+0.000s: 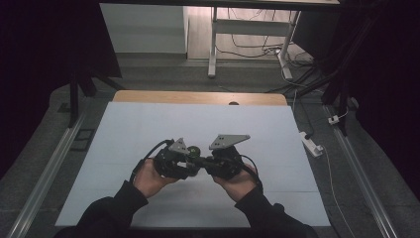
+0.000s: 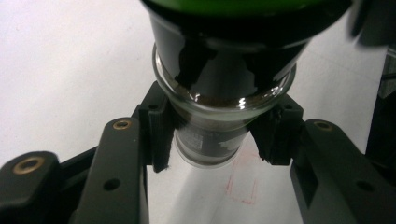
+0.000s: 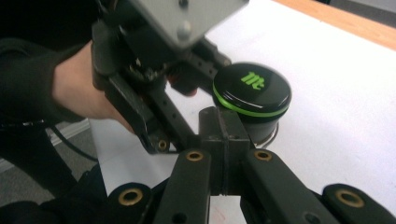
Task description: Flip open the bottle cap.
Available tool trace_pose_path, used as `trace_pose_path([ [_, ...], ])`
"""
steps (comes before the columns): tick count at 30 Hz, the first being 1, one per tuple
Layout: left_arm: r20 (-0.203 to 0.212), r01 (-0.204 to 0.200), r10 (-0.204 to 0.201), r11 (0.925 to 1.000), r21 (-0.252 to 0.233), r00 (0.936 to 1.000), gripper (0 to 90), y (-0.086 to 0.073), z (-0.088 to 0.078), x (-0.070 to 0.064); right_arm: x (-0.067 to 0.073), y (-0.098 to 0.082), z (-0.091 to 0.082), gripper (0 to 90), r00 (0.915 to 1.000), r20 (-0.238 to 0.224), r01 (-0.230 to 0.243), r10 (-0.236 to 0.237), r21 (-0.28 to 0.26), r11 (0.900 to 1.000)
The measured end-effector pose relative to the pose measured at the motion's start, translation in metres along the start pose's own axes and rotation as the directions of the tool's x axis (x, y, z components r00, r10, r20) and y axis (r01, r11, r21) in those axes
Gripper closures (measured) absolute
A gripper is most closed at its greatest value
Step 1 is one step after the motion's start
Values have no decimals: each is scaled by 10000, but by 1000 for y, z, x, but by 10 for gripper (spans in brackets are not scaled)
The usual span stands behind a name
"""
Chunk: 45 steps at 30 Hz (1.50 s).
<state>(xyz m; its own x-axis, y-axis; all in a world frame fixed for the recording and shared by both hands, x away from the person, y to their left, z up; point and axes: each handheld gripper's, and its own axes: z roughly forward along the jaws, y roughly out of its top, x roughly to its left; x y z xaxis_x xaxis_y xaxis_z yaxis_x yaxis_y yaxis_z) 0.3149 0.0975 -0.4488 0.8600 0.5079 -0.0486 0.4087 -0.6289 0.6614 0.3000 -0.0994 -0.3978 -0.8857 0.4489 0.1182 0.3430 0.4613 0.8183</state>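
Observation:
A small glass jar [image 2: 219, 93] with a black lid and a green ring hangs just above the white table sheet [image 1: 148, 129]. My left gripper [image 2: 219, 135] is shut on its glass body below the lid, a pad [image 2: 161, 135] pressing on each side. In the right gripper view the lid [image 3: 252, 86] shows a green logo, and my right gripper [image 3: 224, 135] stands shut right in front of the jar, jaws pressed together with nothing between them. From above, the left gripper [image 1: 190, 157] and right gripper [image 1: 202, 161] meet at the jar [image 1: 193, 150] near the sheet's middle.
The sheet covers a wooden table whose bare edge [image 1: 198, 96] shows at the back. A faint red outline [image 2: 243, 191] is drawn on the sheet under the jar. On the floor to the right lies a power strip [image 1: 312, 144] with cables. A desk frame [image 1: 247, 29] stands beyond.

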Motion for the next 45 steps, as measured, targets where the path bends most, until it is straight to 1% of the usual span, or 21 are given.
trace_pose_path([
  [3, 132, 83, -83, 10000, -21, 9999, 534, 0, 1, 0, -1, 2, -2, 898, 10000, 54, -7, 7, -6, 10000],
  [5, 74, 58, -58, 10000, 6, 10000, 534, 0, 1, 0, -1, 2, -2, 898, 10000, 96, -11, 11, -34, 10000],
  [6, 110, 62, -62, 10000, 0, 9999, 534, 0, 2, 0, -1, 3, -3, 898, 9999, 131, -11, 13, -108, 9999],
  [10, 145, 48, -48, 10000, -1, 9999, 534, 0, 2, 0, -1, 5, -3, 898, 9998, 188, 21, -19, -121, 9999],
  [19, 147, 29, -30, 10000, 38, 9999, 534, -1, 3, -1, -4, 12, -3, 899, 9994, 345, 36, -27, -258, 9997],
  [31, 170, -189, 188, 9998, 80, 9997, 534, -1, 5, -4, -12, 19, -2, 899, 9985, 534, -80, 103, -428, 9991],
  [34, 135, -369, 367, 9992, 150, 9992, 534, -1, 6, -6, -16, 21, 0, 899, 9982, 583, -139, 166, -451, 9989],
  [37, 140, -435, 433, 9989, 156, 9990, 533, 0, 7, -7, -19, 23, 1, 899, 9979, 613, -166, 195, -477, 9987],
  [45, 98, -403, 402, 9991, 110, 9991, 533, 0, 6, -6, -21, 24, 6, 899, 9977, 626, -236, 261, -404, 9989],
])
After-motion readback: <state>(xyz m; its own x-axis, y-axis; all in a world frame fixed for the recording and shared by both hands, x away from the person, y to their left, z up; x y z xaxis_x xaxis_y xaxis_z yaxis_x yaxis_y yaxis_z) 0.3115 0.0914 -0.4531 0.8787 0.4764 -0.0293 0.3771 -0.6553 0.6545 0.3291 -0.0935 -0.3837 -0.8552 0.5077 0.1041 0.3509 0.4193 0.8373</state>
